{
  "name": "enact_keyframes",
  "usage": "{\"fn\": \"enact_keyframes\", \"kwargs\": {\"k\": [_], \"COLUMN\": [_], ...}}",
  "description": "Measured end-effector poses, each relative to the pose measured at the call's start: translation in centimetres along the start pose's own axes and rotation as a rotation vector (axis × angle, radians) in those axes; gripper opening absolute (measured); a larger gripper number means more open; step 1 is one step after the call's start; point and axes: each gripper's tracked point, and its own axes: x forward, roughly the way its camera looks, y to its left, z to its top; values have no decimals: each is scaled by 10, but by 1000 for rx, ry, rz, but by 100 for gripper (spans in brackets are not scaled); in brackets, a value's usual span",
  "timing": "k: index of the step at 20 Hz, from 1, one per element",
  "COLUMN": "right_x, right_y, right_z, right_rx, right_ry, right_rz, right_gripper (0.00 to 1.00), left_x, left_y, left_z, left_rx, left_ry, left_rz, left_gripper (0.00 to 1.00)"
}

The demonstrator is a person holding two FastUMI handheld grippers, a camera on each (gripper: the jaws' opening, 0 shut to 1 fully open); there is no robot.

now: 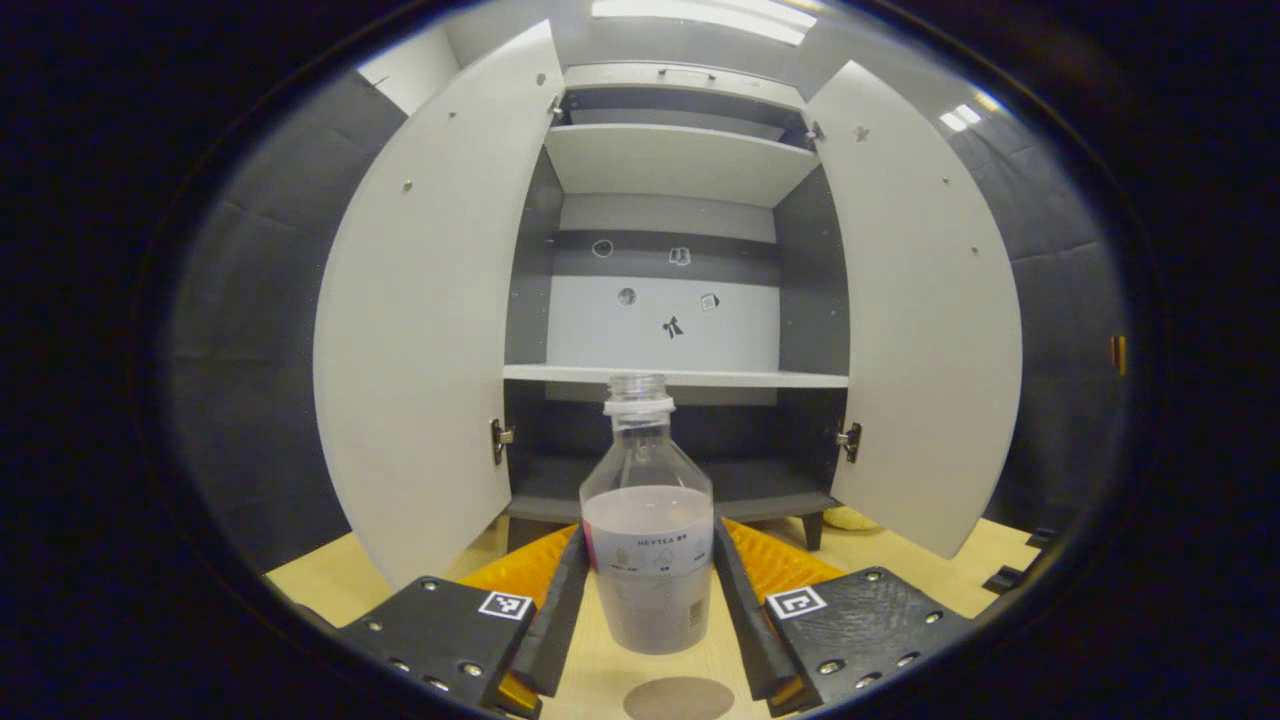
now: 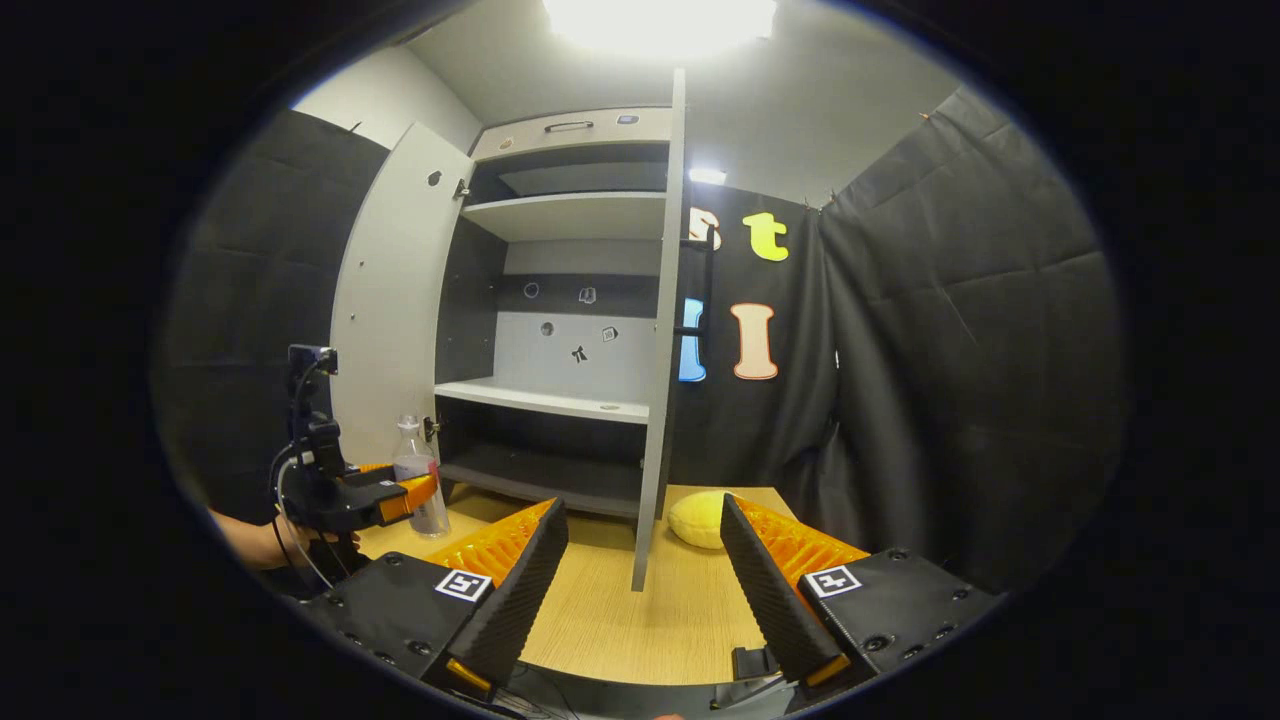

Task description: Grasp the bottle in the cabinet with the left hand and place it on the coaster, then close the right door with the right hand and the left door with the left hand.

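The left gripper view shows a round grey coaster [image 1: 678, 698] on the wooden table [image 1: 905, 560], just before the upright clear plastic bottle [image 1: 648, 520] clamped in the left tool [image 1: 648, 640], neck up. The right gripper view adds a yellow cushion [image 2: 697, 518]; the right tool [image 2: 640, 610] gapes.

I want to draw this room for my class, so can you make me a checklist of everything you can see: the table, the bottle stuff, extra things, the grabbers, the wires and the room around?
Surface: light wooden table.
Job's things: bottle, uncapped, upright, out of the cabinet; coaster on the table just below and nearer than it. Left door and right door both open.
Clutter: yellow round object on the table by the cabinet's foot.
Grippers: left gripper fingers on either side of the bottle; right gripper open, holding nothing.
Cables: thin wires at the left gripper.
Surroundings: black cloth wall, ceiling light.
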Motion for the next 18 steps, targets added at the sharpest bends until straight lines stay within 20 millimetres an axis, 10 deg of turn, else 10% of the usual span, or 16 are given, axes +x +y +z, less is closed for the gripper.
{"fn": "enact_keyframes", "kwargs": {"k": [11,18], "right_x": [7,10], "right_y": [14,24], "right_z": [-15,-25], "right_rx": [-18,-4], "right_ry": [55,84], "right_rz": [34,63], "right_gripper": [98,98], "left_x": [-17,-26], "left_y": [-14,-23], "left_z": [-95,-123], "left_rx": [7,32], "left_ry": [121,142], "left_rz": [-20,-28], "left_gripper": [70,70]}}
